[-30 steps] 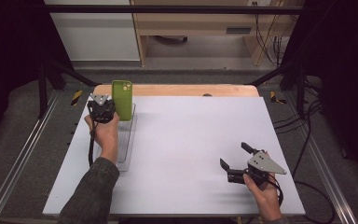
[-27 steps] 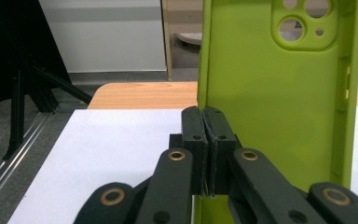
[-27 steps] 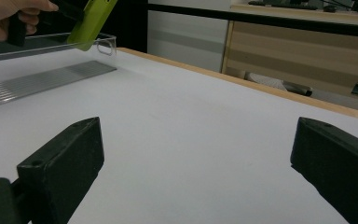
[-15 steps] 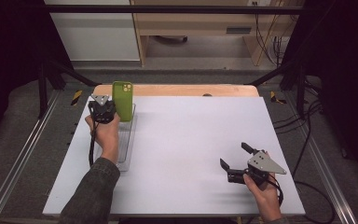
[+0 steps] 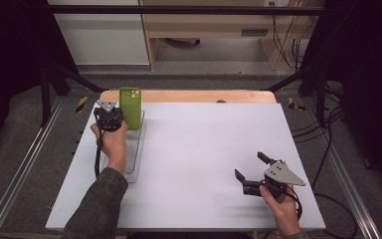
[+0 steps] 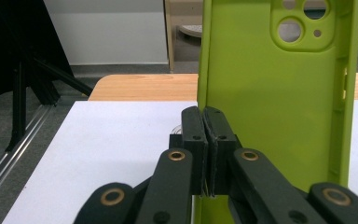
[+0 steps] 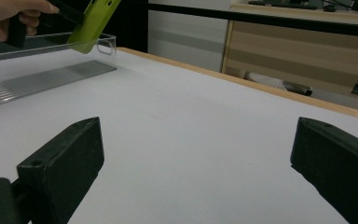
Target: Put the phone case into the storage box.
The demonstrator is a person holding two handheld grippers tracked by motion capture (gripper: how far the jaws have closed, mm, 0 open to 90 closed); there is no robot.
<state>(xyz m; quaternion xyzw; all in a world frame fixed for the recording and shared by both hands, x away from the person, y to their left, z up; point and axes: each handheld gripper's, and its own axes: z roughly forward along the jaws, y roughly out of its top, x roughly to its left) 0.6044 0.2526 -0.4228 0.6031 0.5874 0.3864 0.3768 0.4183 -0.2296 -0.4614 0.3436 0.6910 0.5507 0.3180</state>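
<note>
My left hand-held gripper [image 5: 110, 119] pinches the side wall of the green phone case [image 5: 131, 107], held upright over the far end of the clear tray [image 5: 135, 158]. My right hand-held gripper [image 5: 251, 172] rests spread, well apart from the tray, on the white surface [image 5: 199, 144]. Beyond the tray stands wooden furniture [image 5: 214, 30].

The left hand-held gripper [image 5: 113, 118] is black with a small grey three-cornered plate on top, and its jaw links carry brass-ringed pivots and small dark screws. The right hand-held gripper [image 5: 251, 172] is also black, with blocky jaw tips, a larger grey three-cornered plate dotted with small holes, and a black cable trailing from it. The person wears a dark grey-green long sleeve [image 5: 97, 206] on the left arm.
</note>
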